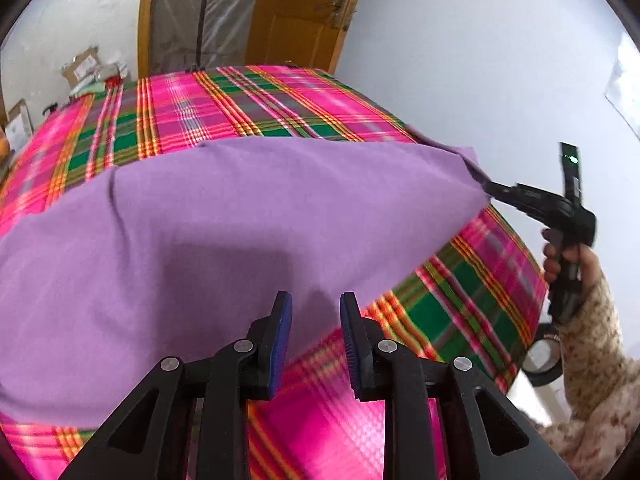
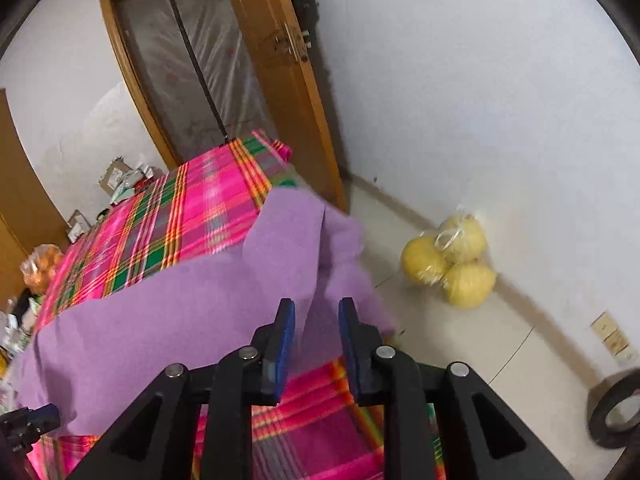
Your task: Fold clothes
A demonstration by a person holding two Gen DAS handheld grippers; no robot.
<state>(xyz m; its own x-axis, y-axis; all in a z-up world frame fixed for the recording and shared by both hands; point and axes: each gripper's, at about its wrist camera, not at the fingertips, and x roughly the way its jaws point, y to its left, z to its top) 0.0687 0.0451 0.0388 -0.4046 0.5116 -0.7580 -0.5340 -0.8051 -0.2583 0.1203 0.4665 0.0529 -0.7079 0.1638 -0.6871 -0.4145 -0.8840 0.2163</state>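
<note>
A purple garment (image 1: pixel 224 216) lies spread across the middle of the frame on a pink plaid-covered table (image 1: pixel 248 104). The left gripper (image 1: pixel 316 312) and right gripper (image 2: pixel 317 316) both stand apart at its near edge, clamping nothing.

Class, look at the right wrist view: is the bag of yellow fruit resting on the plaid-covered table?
No. The bag of yellow fruit sits on the floor by the wall, beyond the edge of the plaid-covered table.

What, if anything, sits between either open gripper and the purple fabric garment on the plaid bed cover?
Nothing visible. The purple fabric garment lies directly ahead of the left gripper and right gripper, with its edge between both open jaws, on the pink-and-green plaid bed cover.
</note>
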